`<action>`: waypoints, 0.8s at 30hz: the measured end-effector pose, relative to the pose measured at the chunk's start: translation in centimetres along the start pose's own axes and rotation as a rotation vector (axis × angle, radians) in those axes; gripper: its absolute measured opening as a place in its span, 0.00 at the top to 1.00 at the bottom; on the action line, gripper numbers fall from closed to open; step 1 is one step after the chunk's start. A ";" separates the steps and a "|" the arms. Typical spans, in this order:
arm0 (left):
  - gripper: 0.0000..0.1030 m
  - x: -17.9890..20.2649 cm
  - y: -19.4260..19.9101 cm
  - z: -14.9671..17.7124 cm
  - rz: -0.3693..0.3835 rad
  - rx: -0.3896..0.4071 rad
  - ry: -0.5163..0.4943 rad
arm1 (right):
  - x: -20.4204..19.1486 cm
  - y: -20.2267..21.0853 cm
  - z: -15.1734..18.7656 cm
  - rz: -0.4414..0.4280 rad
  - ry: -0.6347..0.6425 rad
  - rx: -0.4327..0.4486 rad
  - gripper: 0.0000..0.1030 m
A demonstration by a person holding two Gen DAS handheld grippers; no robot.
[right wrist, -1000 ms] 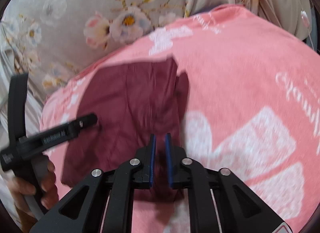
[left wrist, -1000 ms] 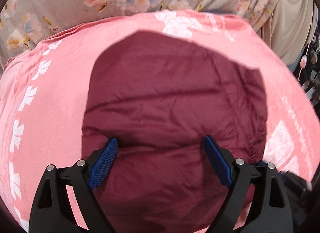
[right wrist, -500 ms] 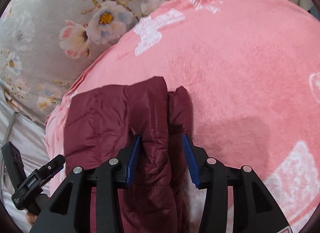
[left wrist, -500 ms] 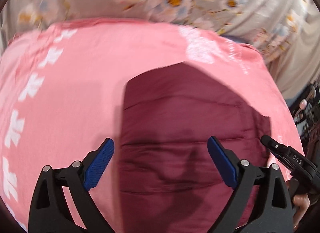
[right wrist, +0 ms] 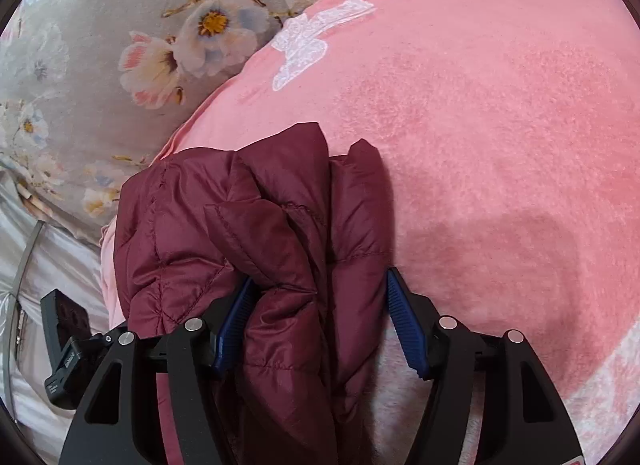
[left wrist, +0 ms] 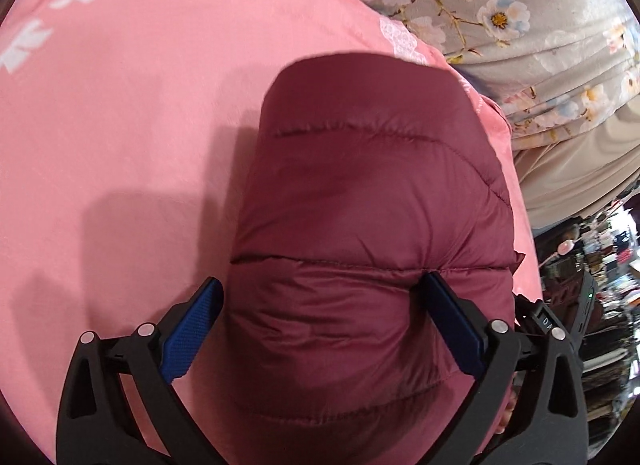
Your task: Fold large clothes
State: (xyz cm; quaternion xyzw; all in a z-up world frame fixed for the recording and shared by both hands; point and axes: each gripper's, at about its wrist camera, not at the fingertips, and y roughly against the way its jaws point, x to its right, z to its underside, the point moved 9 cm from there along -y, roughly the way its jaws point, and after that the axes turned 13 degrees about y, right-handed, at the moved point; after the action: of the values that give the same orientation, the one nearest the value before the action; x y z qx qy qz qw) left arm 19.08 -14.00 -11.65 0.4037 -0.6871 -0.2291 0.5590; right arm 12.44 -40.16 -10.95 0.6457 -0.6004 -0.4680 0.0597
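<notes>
White letters "DA" on a black device (left wrist: pixel 546 321); blanket (right wrist: pixel 480 105) script illegible.

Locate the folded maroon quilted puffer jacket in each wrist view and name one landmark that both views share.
Left wrist: maroon quilted puffer jacket fills centre to bottom.
Right wrist: jacket lies lower left of centre, bunched.
Shared landmark: pink fleece blanket with white prints under it.

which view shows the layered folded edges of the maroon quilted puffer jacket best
The right wrist view: the maroon quilted puffer jacket shows its stacked folds and edges on the pink fleece blanket. The left wrist view shows only one smooth quilted panel.
</notes>
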 end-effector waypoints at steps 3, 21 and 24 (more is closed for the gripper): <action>0.04 0.2 -0.8 0.5 0.046 -0.028 -0.003 | -0.5 -0.1 0.0 -0.026 0.011 0.014 0.46; 0.60 5.8 6.4 1.4 0.154 0.071 -0.239 | -6.3 9.2 -3.3 -0.082 0.048 0.230 0.86; 0.60 8.1 10.0 1.9 0.206 0.124 -0.298 | -8.8 13.1 -4.6 -0.085 0.099 0.310 0.86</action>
State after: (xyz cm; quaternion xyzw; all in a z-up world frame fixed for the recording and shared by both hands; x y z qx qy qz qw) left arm 13.88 -15.11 0.25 0.3264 -0.8128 -0.1851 0.4455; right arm 7.50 -38.64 4.63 0.6941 -0.6339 -0.3397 -0.0310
